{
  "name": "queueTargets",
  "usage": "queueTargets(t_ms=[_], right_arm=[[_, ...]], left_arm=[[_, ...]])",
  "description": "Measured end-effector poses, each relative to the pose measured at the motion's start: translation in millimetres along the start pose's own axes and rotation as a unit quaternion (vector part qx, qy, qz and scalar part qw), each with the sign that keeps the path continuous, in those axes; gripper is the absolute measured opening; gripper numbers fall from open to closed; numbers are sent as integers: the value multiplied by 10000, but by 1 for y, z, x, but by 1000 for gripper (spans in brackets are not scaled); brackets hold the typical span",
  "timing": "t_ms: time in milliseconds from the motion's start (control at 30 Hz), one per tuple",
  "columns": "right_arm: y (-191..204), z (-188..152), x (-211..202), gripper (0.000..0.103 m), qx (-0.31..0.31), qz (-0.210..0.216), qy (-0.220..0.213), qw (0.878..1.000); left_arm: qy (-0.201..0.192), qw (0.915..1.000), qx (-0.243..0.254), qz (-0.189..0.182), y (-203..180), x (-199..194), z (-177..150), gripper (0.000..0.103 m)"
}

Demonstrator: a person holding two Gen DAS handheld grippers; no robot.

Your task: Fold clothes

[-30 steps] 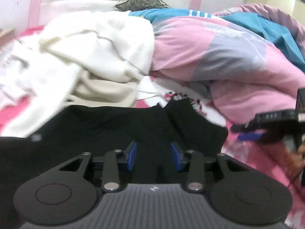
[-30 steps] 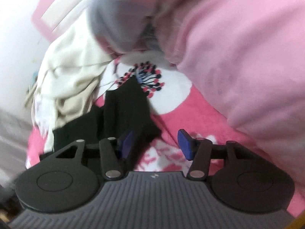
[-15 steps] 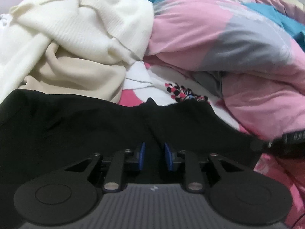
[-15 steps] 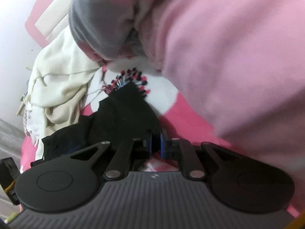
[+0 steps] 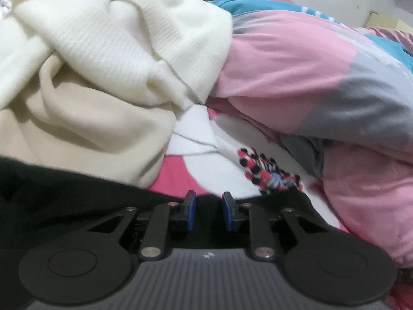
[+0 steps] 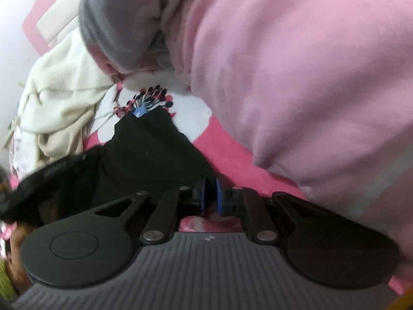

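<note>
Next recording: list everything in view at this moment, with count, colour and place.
black garment: one, black, spread on the sheet nearest the cameras
knit garment: one, cream, heaped behind the black one
soft garment: one, beige, under the cream knit
quilt: one, pink, grey and teal, bunched to the right
bed sheet: one, pink and white floral, underneath everything
headboard: one, pink and white, far end
left tool: one, black with blue pads, has just been closing, black fabric between them
right tool: one, same colours, has just been closing, pinching the garment's edge
</note>
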State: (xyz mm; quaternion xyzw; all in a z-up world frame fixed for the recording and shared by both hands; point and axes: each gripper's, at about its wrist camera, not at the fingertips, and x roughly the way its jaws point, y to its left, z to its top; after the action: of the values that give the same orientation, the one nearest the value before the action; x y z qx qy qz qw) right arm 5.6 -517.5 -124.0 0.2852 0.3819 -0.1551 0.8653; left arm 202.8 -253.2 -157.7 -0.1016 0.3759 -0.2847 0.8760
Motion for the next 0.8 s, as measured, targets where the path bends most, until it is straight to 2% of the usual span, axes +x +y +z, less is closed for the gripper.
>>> queueTargets(t_ms=[100, 167, 200, 267, 367, 433, 467, 533, 600, 700, 800], right_arm=[[14, 0, -21, 10, -535, -228, -389, 9975], [27, -1, -42, 10, -988, -297, -945, 9902], [32, 1, -46, 11, -1168, -249, -1119, 9865], [48, 12, -38, 11, -1552, -56, -1133, 9814], [68, 38, 4, 11, -1700, 345, -628, 9828], [82, 49, 32, 11, -1946, 634, -285, 9784], [89, 50, 44, 11, -2100, 698, -118, 9751], [96, 52, 75, 9, -2439, 396, 109, 9689], [92, 54, 87, 9, -2390, -185, -134, 9708], [82, 63, 75, 14, -1927, -593, -599, 9776], [98, 55, 42, 14, -2222, -245, -964, 9699]], left_arm=[[-33, 9999, -134, -4, 3, -4, 6, 25], [-138, 9998, -116, 29, 6, -14, 8, 35], [-196, 9998, -85, 59, 7, -19, 10, 36], [-234, 9997, -25, 83, 10, -32, 13, 36], [-236, 9996, 144, 106, 18, -60, 16, 38], [-155, 9994, 280, 127, 26, -81, 14, 40], [-86, 9993, 338, 142, 30, -92, 12, 41], [79, 9995, 280, 124, 40, -120, 2, 44], [303, 9994, 56, 184, 57, -154, -14, 46], [508, 9972, -136, 537, 85, -211, -40, 46], [302, 9915, -451, 1186, 124, -278, -55, 47]])
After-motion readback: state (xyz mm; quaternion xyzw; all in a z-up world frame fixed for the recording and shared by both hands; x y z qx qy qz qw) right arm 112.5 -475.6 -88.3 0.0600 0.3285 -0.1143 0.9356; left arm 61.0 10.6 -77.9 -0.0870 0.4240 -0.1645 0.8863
